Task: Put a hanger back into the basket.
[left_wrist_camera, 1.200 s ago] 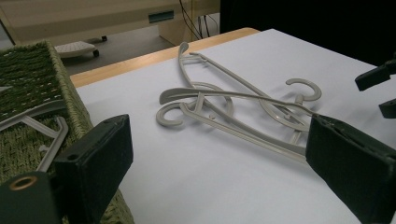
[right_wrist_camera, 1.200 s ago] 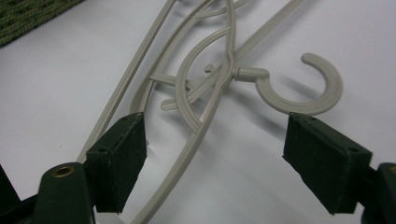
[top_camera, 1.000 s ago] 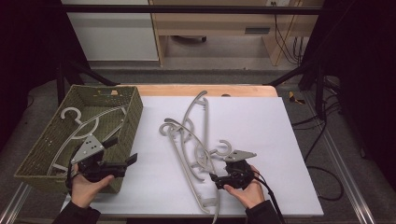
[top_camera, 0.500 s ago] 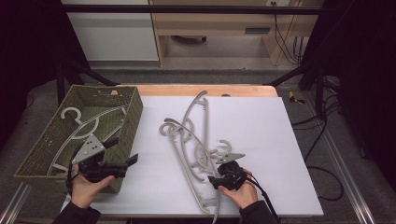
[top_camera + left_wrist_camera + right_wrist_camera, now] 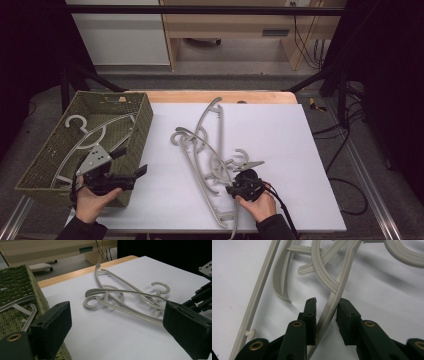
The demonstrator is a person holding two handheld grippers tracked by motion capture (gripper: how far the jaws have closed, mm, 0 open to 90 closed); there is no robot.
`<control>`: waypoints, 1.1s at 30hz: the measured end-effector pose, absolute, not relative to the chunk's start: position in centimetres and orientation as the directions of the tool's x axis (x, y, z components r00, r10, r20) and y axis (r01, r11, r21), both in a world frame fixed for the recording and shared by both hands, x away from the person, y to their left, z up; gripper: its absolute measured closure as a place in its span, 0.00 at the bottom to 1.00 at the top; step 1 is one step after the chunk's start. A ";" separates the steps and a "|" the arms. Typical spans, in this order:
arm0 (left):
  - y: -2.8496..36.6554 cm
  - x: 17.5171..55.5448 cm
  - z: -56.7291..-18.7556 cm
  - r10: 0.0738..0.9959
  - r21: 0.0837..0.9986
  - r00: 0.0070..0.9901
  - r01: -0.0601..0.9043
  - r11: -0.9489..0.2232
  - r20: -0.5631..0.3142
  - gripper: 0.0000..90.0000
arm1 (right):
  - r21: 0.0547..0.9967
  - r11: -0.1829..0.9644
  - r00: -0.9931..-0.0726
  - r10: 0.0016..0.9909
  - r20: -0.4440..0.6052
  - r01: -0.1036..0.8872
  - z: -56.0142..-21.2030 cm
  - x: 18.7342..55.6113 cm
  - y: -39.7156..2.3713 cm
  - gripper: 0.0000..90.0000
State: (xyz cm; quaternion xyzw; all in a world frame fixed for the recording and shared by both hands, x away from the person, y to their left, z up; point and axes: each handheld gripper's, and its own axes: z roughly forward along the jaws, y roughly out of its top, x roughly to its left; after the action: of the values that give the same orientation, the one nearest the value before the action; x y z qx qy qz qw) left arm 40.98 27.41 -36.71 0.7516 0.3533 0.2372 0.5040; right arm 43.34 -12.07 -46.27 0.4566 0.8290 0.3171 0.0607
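Right tool [image 5: 326, 312] astride hanger arm [image 5: 334, 300]

Black tongs [image 5: 326, 315] w/ brass-ringed screw holes, grey plate [image 5: 94, 161] atop left one, dark sleeves [image 5: 80, 231].

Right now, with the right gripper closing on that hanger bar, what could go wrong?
1. The right gripper has just been closing around one hanger arm, pads not yet clearly pressing; it may slip.
2. The hangers lie interlocked, so lifting one could drag the others.
3. The left gripper sits open by the basket, where a swinging hanger could snag.
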 end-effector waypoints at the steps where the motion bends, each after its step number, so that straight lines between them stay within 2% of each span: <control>1: 27.4 41.0 -36.7 0.771 0.925 0.637 0.295 -0.239 -0.004 0.09 | 0.571 0.379 -0.564 0.805 0.185 0.729 -46.2 43.4 -12.1 0.79; 22: 27.2 41.0 -36.7 0.766 0.922 0.642 0.297 -0.249 0.000 0.09 | 0.568 0.321 -0.523 0.819 0.235 0.758 -45.7 44.7 -14.0 0.91; 30: 27.1 40.9 -36.8 0.763 0.920 0.646 0.297 -0.256 0.004 0.10 | 0.568 0.344 -0.532 0.822 0.202 0.748 -45.9 44.8 -14.1 0.89; 33: 27.0 40.9 -36.8 0.763 0.919 0.646 0.297 -0.260 0.007 0.10 | 0.587 0.371 -0.548 0.823 0.151 0.720 -45.8 44.6 -14.1 0.83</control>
State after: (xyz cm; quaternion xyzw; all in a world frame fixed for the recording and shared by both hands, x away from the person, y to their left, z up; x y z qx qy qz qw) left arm 40.92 27.01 -36.76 0.7585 0.3494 0.2339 0.4979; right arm 44.60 -14.13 -45.80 0.4683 0.8237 0.3086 0.0836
